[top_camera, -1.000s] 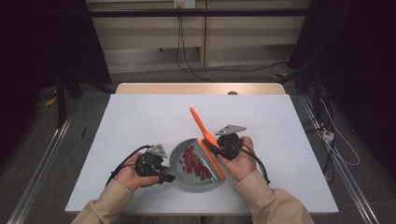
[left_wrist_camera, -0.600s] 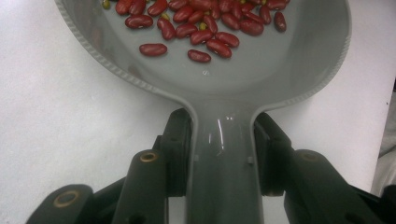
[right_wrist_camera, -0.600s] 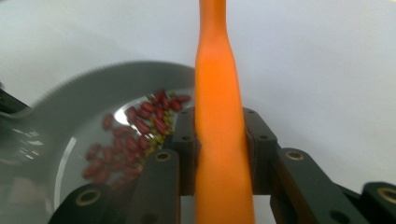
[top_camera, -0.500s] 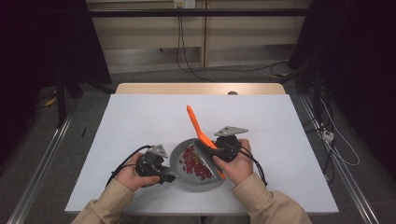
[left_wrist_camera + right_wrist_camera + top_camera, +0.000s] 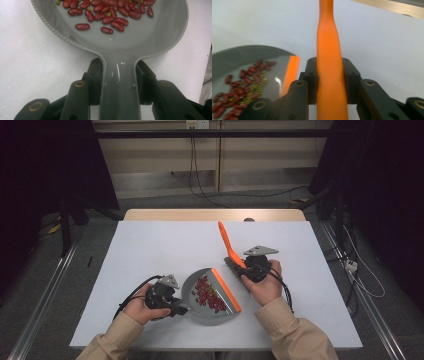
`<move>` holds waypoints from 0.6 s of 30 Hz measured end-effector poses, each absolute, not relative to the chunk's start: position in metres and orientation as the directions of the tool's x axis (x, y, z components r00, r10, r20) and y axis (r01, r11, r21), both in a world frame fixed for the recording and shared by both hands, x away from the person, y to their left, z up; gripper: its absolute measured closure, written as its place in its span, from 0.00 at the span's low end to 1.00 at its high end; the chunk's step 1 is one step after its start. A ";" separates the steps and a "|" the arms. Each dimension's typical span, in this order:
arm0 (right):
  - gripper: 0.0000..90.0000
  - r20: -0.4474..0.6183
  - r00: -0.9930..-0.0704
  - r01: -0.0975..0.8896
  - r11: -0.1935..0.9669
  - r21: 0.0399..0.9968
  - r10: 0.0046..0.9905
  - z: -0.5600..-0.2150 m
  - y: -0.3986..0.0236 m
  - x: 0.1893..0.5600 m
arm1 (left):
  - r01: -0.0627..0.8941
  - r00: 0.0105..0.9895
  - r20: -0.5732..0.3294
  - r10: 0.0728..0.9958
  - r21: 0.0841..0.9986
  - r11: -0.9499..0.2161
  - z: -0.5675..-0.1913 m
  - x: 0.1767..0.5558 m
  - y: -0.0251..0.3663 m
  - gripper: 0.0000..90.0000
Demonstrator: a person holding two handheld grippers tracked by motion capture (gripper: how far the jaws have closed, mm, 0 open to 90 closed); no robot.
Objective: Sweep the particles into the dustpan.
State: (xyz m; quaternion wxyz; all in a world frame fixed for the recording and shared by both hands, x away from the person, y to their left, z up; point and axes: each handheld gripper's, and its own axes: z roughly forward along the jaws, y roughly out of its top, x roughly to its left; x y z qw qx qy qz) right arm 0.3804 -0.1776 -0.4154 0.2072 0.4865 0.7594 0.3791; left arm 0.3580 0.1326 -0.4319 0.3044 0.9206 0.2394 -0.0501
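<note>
no readable text, no labels or brands (nothing legible anywhere)

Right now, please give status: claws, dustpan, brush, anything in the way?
Left claw shut on dustpan handle. Right claw shut on brush handle. Beans in the dustpan, brush beside its orange lip. Nothing in the way.

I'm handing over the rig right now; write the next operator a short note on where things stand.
Left gripper: shut on the handle of the grey dustpan, which sits on the white table in front of the person.
Right gripper: shut on the orange brush, handle pointing up and away, bristle end just right of the pan's orange lip.
Done: red beans, with a few small greenish bits among them, are in the pan.
Left: judging by the high view, no loose beans lie on the table; probably empty the pan.
</note>
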 end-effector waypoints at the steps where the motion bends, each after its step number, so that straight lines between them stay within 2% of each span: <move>1: 0.79 0.049 -0.436 0.586 0.242 0.774 0.899 -0.418 -0.179 0.381 | 0.473 0.879 -0.238 0.412 0.536 -0.699 -0.432 0.358 0.132 0.70; 5: 0.79 0.060 -0.459 0.593 0.255 0.764 0.886 -0.423 -0.172 0.377 | 0.475 0.878 -0.238 0.416 0.536 -0.698 -0.433 0.359 0.131 0.70; 11: 0.79 0.020 -0.524 0.562 0.328 0.759 0.851 -0.423 -0.147 0.364 | 0.495 0.865 -0.238 0.441 0.546 -0.676 -0.433 0.359 0.128 0.70; 18: 0.79 0.103 -0.543 0.569 0.274 0.775 0.833 -0.417 -0.138 0.359 | 0.497 0.863 -0.227 0.451 0.536 -0.682 -0.433 0.360 0.127 0.69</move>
